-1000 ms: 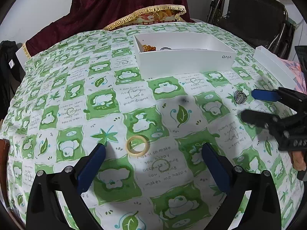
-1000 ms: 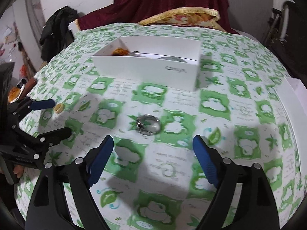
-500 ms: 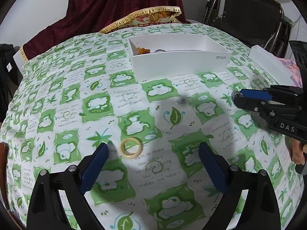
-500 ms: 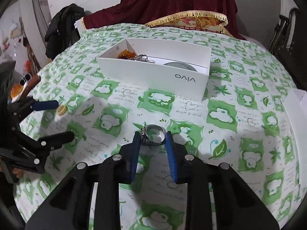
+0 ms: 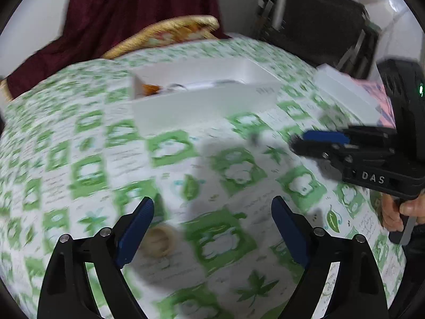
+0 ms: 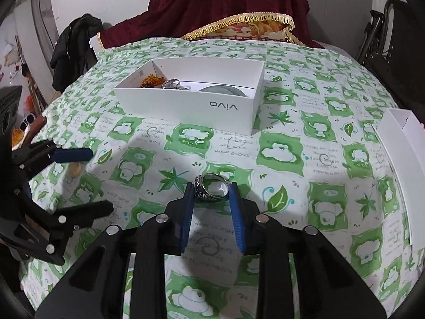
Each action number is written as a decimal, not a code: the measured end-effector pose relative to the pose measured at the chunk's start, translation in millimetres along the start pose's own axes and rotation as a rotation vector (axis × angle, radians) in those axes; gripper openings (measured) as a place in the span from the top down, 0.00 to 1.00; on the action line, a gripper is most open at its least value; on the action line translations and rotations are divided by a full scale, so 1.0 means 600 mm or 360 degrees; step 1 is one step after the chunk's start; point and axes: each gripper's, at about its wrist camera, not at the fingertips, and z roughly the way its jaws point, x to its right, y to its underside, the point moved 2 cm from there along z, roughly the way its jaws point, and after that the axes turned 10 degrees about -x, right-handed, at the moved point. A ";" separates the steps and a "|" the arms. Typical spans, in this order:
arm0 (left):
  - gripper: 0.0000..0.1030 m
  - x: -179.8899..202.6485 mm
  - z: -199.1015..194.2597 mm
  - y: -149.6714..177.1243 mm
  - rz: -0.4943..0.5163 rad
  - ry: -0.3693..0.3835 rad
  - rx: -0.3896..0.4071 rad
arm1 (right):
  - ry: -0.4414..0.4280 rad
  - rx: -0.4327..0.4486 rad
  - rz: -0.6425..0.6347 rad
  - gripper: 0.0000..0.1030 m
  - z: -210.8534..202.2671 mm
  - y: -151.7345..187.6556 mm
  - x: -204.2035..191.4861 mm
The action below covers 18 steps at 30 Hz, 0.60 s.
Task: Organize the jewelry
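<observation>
My right gripper is shut on a silver ring and holds it above the green-and-white cloth, in front of the white vivo box. The box holds orange beads, silver pieces and a grey round item. My left gripper is open and empty; a pale yellow ring lies on the cloth by its left finger. The left gripper also shows at the left of the right wrist view, with the yellow ring between its fingers. The right gripper shows at the right of the blurred left wrist view.
A white lid lies at the table's right edge. A maroon cloth with gold fringe drapes behind the table. A black chair stands at the back right, dark clothes at the back left.
My right gripper has lifted the silver ring and carried it a little toward the box. My left gripper has moved forward and right, so the yellow ring now lies by its left finger.
</observation>
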 end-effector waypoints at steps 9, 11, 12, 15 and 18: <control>0.12 -0.032 -0.011 0.030 -0.0114 -0.0107 -0.0052 | -0.0007 0.0029 0.0008 0.46 -0.008 0.003 -0.001; 0.12 -0.029 -0.011 0.034 -0.0096 -0.0083 -0.0057 | -0.0010 0.0012 0.0009 0.39 -0.005 0.003 -0.001; 0.12 -0.022 -0.012 0.035 -0.0074 -0.0060 -0.0059 | -0.0011 0.0007 0.0015 0.32 -0.004 0.003 0.000; 0.12 -0.003 -0.007 0.034 -0.0011 -0.0043 -0.0070 | -0.0006 0.0012 0.0044 0.26 -0.005 0.003 0.006; 0.12 0.021 0.004 0.027 0.0065 -0.0075 -0.0087 | 0.0000 0.0002 0.0043 0.21 -0.003 0.003 0.006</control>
